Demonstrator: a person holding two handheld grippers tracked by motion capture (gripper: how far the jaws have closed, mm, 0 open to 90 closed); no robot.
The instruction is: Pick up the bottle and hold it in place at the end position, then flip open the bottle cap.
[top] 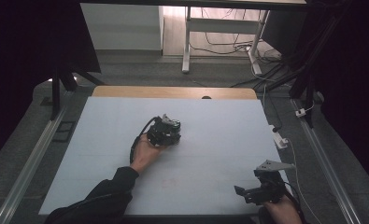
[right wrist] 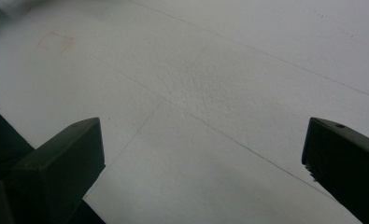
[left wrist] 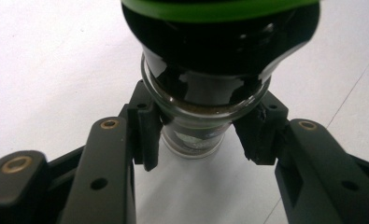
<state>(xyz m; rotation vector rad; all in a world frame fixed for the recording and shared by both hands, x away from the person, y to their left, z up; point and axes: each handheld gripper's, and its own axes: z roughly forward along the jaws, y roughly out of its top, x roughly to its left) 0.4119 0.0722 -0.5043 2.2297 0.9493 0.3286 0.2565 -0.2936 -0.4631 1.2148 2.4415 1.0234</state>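
A small glass jar [left wrist: 191,122] with brownish contents and a black and green cap [left wrist: 219,28] stands between the jaws of my left gripper [left wrist: 198,135]. Both pads press on the glass just under the cap. From above, the left gripper [top: 169,132] sits near the middle of the white table [top: 219,121], with the jar [top: 173,125] at its tip. My right gripper [top: 245,192] rests near the front right corner. In its own view the right gripper [right wrist: 203,140] has its jaws wide apart over bare white surface, with nothing between them.
A wooden strip [top: 173,92] borders the table's far edge. Metal rails [top: 37,149] run along both sides. A white power strip [top: 280,139] and cables [top: 229,46] lie on the grey floor at right and behind, near desk legs [top: 187,42].
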